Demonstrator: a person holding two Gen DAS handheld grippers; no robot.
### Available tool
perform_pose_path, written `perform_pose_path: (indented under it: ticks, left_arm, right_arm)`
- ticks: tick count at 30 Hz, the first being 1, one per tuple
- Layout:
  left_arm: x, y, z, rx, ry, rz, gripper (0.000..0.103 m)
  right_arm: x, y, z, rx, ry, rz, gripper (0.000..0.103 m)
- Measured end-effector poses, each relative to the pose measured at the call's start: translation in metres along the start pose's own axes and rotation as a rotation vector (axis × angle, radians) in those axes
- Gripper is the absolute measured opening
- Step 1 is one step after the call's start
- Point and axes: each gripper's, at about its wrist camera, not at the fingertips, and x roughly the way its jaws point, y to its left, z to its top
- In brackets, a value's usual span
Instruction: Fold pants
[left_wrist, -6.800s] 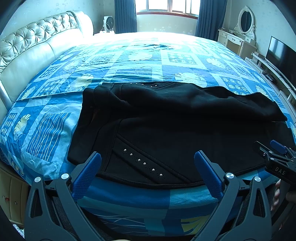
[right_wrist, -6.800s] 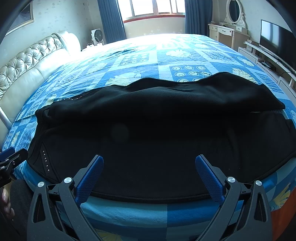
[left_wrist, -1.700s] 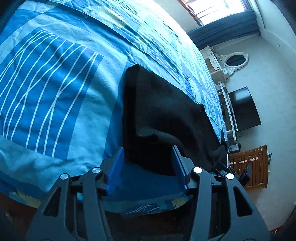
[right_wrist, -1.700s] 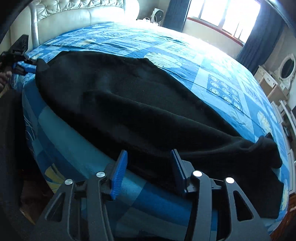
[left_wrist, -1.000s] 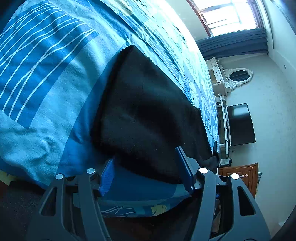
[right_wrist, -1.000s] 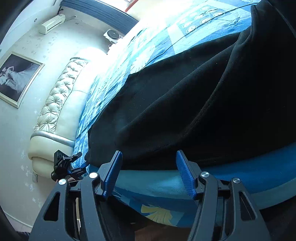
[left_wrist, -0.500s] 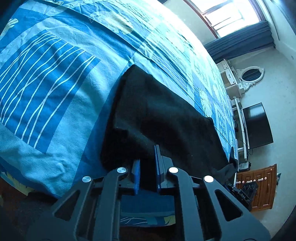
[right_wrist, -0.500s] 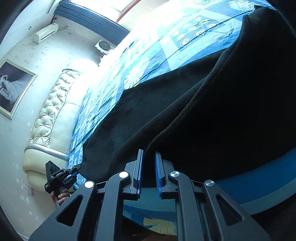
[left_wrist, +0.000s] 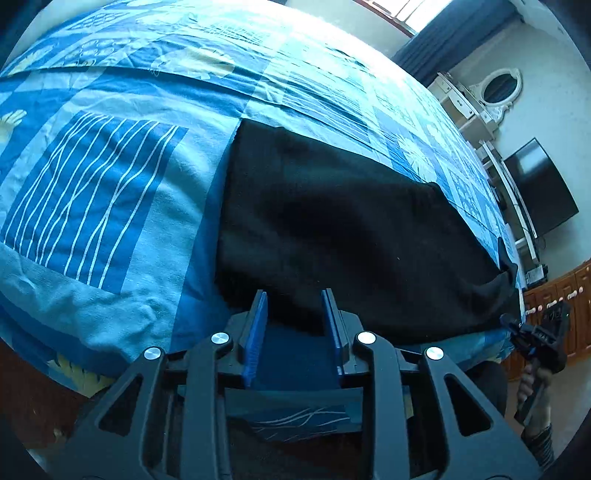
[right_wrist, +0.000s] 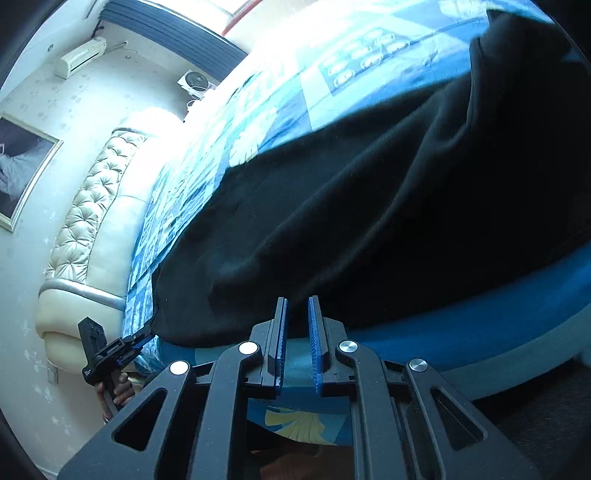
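Observation:
Black pants (left_wrist: 343, 229) lie lengthwise along the near edge of the bed, folded into a long band; they also fill the right wrist view (right_wrist: 369, 206). My left gripper (left_wrist: 295, 301) sits at the pants' near edge by the left end, jaws partly open, with the cloth edge just between the tips. My right gripper (right_wrist: 297, 308) is at the near edge toward the other end, jaws a narrow gap apart, the pants' hem at its tips. Each gripper shows in the other's view: the right one (left_wrist: 532, 332), the left one (right_wrist: 125, 345).
The bed has a blue patterned sheet (left_wrist: 110, 184) and a cream tufted headboard (right_wrist: 85, 214). A TV (left_wrist: 539, 188), dresser with oval mirror (left_wrist: 498, 88) and wooden cabinet (left_wrist: 565, 299) stand beyond the right end. The sheet's side hangs below the grippers.
Both grippers, shut on the pants' near edge half a second ago, have opened partway. The left one opened wider. The pants lie flatter along the bed edge.

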Motion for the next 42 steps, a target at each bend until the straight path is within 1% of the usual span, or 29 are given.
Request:
perform_pose_path:
  ticks: [1,2,3,4,5,7,10,12,14,17,20,21,22,23,24,25,27,30,33,36,38,39,40,42]
  left_arm:
    - [-0.005,-0.007,-0.001,0.021,-0.008,0.0,0.035]
    - [-0.01,-0.014,-0.001,0.036,-0.022,0.0,0.045]
    - [-0.013,-0.02,0.001,0.045,-0.039,0.004,0.051]
    - [-0.015,-0.026,0.004,0.05,-0.057,0.008,0.064]
    - [-0.014,-0.03,0.008,0.051,-0.076,0.0,0.071]
    - [-0.002,-0.039,0.019,0.052,-0.078,-0.003,0.072]
    - [0.026,-0.046,0.027,0.019,-0.039,0.005,0.072]
    - [0.045,-0.048,0.027,-0.009,0.0,0.021,0.071]
    - [0.056,-0.048,0.024,-0.035,0.016,0.028,0.074]
    - [0.06,-0.055,0.019,-0.001,0.004,0.056,0.079]
    - [0.062,-0.059,0.019,0.023,0.007,0.082,0.081]
    - [0.063,-0.06,0.02,0.015,0.007,0.085,0.082]
    - [0.063,-0.059,0.02,0.001,0.005,0.082,0.083]
    - [0.064,-0.058,0.021,-0.015,0.003,0.077,0.085]
    - [0.064,-0.057,0.021,-0.032,0.001,0.07,0.086]
    - [0.064,-0.055,0.022,-0.046,-0.001,0.064,0.087]
    - [0.066,-0.052,0.022,-0.064,-0.005,0.055,0.088]
    - [0.066,-0.053,0.02,-0.065,-0.012,0.059,0.089]
    - [0.066,-0.058,0.018,-0.041,-0.02,0.075,0.089]
    - [0.066,-0.061,0.015,-0.023,-0.029,0.089,0.089]
    - [0.066,-0.063,0.014,-0.014,-0.031,0.098,0.089]
    - [0.066,-0.064,0.015,-0.013,-0.03,0.101,0.089]
    - [0.067,-0.064,0.015,-0.014,-0.03,0.103,0.089]
    - [0.066,-0.063,0.015,-0.019,-0.029,0.101,0.089]
  right_arm:
    - [-0.014,0.001,0.013,-0.028,-0.037,-0.033,0.023]
    - [-0.028,0.0,0.028,-0.051,-0.082,-0.074,0.04]
    - [-0.039,-0.002,0.046,-0.07,-0.129,-0.127,0.049]
    - [-0.047,-0.007,0.066,-0.086,-0.168,-0.185,0.063]
    - [-0.051,-0.014,0.088,-0.098,-0.195,-0.244,0.063]
    - [-0.045,-0.034,0.135,-0.108,-0.208,-0.395,0.063]
    - [-0.023,-0.072,0.194,-0.097,-0.196,-0.595,0.063]
    - [-0.003,-0.095,0.224,-0.082,-0.16,-0.692,0.063]
    - [0.012,-0.115,0.244,-0.047,-0.139,-0.746,0.063]
    - [0.031,-0.139,0.263,-0.005,-0.107,-0.805,0.063]
    - [0.047,-0.158,0.27,0.04,-0.051,-0.855,0.063]
    - [0.051,-0.165,0.269,0.058,-0.032,-0.851,0.062]
    - [0.049,-0.169,0.268,0.074,-0.045,-0.842,0.056]
    - [0.043,-0.17,0.267,0.084,-0.065,-0.845,0.039]
    - [0.039,-0.17,0.266,0.077,-0.076,-0.837,0.03]
    - [0.033,-0.17,0.264,0.062,-0.086,-0.81,0.012]
    - [0.012,-0.167,0.257,0.054,-0.144,-0.759,0.01]
    - [-0.038,-0.162,0.237,0.068,-0.279,-0.64,0.009]
    - [-0.1,-0.169,0.2,0.108,-0.436,-0.527,0.009]
    - [-0.152,-0.19,0.153,0.196,-0.568,-0.457,0.009]
    - [-0.171,-0.208,0.123,0.257,-0.616,-0.437,0.009]
    - [-0.175,-0.217,0.11,0.284,-0.627,-0.441,0.009]
    - [-0.176,-0.227,0.098,0.309,-0.626,-0.44,0.009]
    - [-0.174,-0.245,0.081,0.367,-0.621,-0.41,0.009]
